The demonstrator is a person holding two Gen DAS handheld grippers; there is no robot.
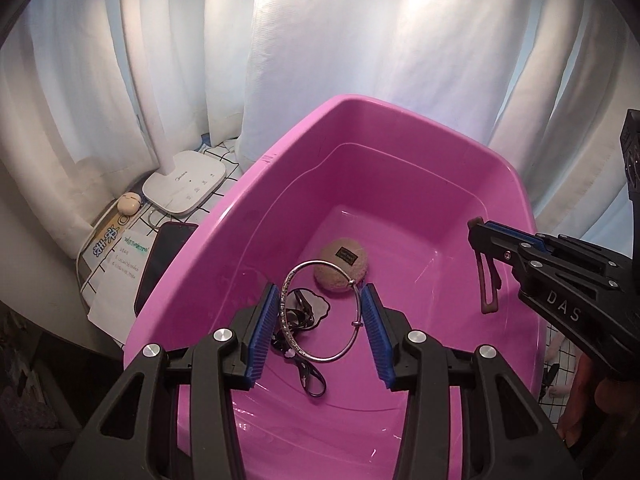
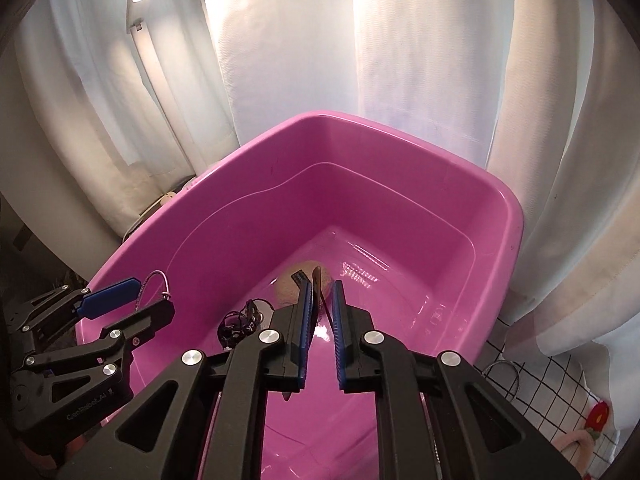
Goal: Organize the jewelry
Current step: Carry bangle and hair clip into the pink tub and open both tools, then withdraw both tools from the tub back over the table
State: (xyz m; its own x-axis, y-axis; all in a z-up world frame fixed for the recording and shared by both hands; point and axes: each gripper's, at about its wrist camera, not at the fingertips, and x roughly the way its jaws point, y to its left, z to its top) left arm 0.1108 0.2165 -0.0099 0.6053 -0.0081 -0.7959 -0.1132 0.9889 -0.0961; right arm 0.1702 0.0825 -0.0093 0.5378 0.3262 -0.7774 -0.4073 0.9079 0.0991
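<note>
Left gripper [image 1: 320, 312]: my jaws stand wide apart with the silver bangle between the blue pads; the ring touches both pads, so I seem to be holding it lightly by its sides, above the tub.
Silver bangle [image 1: 298, 350]: a thin, polished metal ring, patterned along its left arc, with two small sliding knots on its right side; from the right wrist view only a short arc of it shows beside my left fingers.
Right gripper [image 2: 322, 298]: my jaws are nearly together, clamped on the top of the maroon band, which hangs down over the right part of the tub.
Maroon band [image 1: 486, 276]: a narrow, dark reddish loop, flat and soft-looking, hanging straight from my right fingertips; its material I cannot tell.
Pink tub [image 1: 516, 184]: a deep, glossy plastic basin with rounded corners, filling the middle of both views.
Round beige pouch [image 1: 341, 265]: a fuzzy, pebble-shaped piece with a small dark label, lying on the tub floor toward the far side.
Black tangle [image 1: 306, 312]: dark cords or a necklace with small pale charms, lying on the tub floor just near of the pouch, under the bangle.
Lamp base [image 1: 184, 182]: white, on the checked cloth to the far left of the tub.
Phone [image 1: 162, 260]: dark, lying against the tub's left wall.
</note>
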